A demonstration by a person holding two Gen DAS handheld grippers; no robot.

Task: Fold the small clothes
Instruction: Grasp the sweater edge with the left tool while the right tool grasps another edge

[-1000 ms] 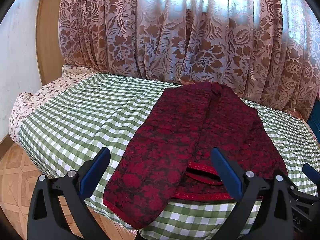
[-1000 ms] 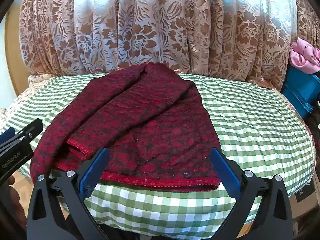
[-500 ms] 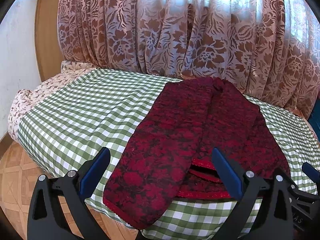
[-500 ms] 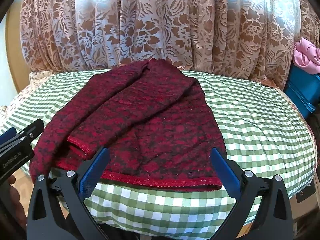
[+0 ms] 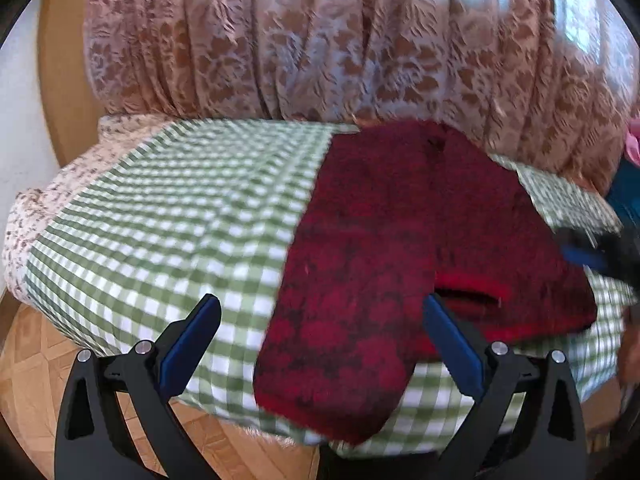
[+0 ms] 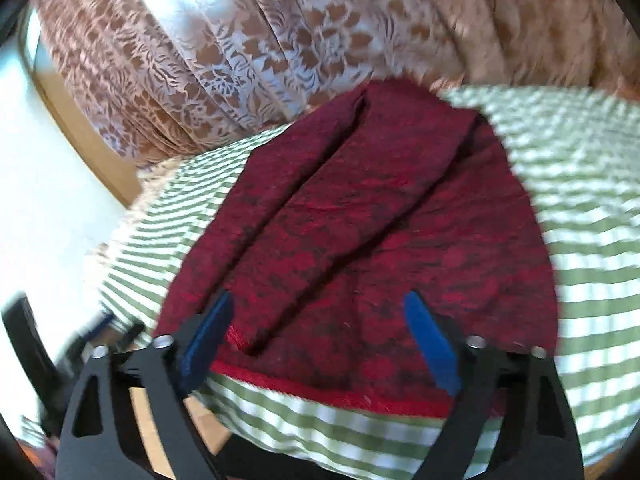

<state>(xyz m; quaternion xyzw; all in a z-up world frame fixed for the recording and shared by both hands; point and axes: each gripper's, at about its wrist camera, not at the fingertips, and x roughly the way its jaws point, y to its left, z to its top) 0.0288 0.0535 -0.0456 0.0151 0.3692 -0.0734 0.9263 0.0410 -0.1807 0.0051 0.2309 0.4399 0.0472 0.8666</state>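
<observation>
A dark red patterned garment (image 5: 384, 240) lies partly folded on the green checked cloth (image 5: 180, 216) of the table, one flap hanging over the near edge. It also shows in the right wrist view (image 6: 368, 232), with its red hem toward me. My left gripper (image 5: 320, 312) is open and empty, just short of the overhanging flap. My right gripper (image 6: 320, 312) is open and empty, fingers over the garment's near hem. The right gripper also shows blurred at the right edge of the left wrist view (image 5: 592, 252).
A brown floral curtain (image 5: 360, 40) hangs behind the table. A floral cloth (image 5: 52, 200) covers the table's left end. Wooden floor (image 5: 36, 360) lies below the near edge. A blue object (image 5: 628, 196) sits at far right.
Both grippers have moved; both views are now blurred. The right gripper has tilted and moved in over the garment's hem. The left gripper has dropped lower and closer to the overhanging flap.
</observation>
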